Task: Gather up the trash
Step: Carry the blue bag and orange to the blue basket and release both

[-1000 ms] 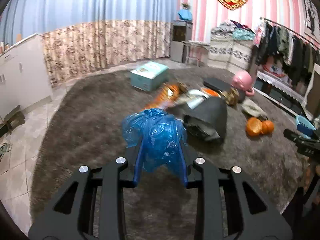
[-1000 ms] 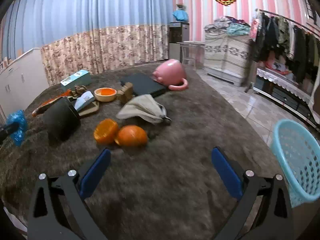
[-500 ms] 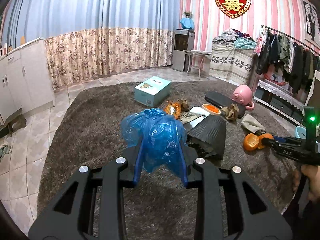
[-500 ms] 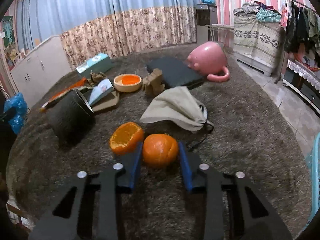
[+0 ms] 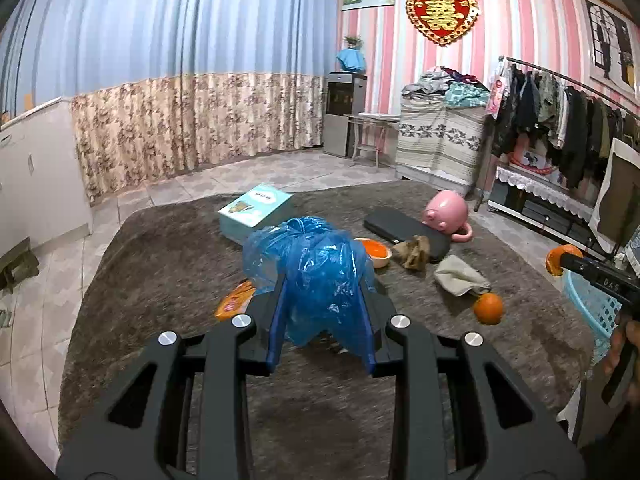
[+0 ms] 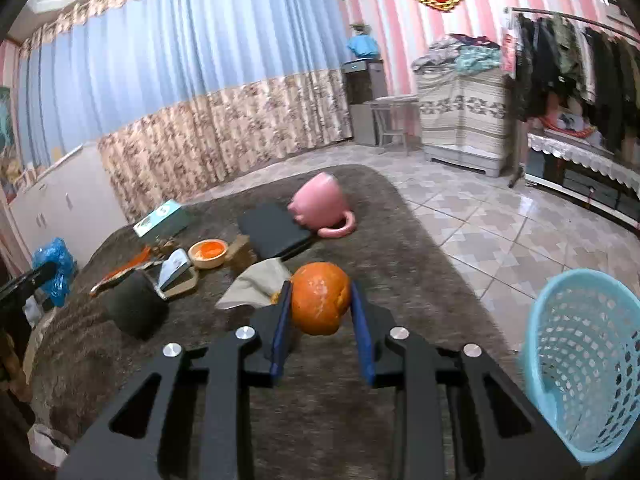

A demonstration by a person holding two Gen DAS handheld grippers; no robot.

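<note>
1. The orange peel (image 6: pixel 320 303) is a hollow, dimpled orange shell with a ragged lower edge; it sits lifted off the brown rug (image 6: pixel 400 240), at about 12 o'clock in the right wrist view; a second orange piece (image 5: pixel 488 308) lies on the rug at 3 o'clock in the left wrist view, just beside a crumpled grey cloth (image 5: pixel 460 278).
2. The blue plastic bag (image 5: pixel 316 276) is a thin, crinkled, translucent wad, bunched at 12 o'clock in the left wrist view.
3. The right gripper (image 6: pixel 322 316) has its blue pads pressed on either side of the peel, jaws narrowly apart; the left gripper (image 5: pixel 322 320) is clamped likewise on the bag.
4. A light blue perforated basket (image 6: pixel 580 368) stands on the tiled floor at 4 o'clock in the right wrist view, just off the rug's edge; the floor beyond it toward 2 o'clock lies bare.
5. Toward 10 o'clock the rug is crowded: a pink mug (image 6: pixel 320 204) on its side, a black flat case (image 6: pixel 276 228), a small bowl (image 6: pixel 208 254), a teal box (image 6: pixel 162 218); a dark rounded thing (image 6: pixel 136 308), possibly a pouch, is too blurred to name.
</note>
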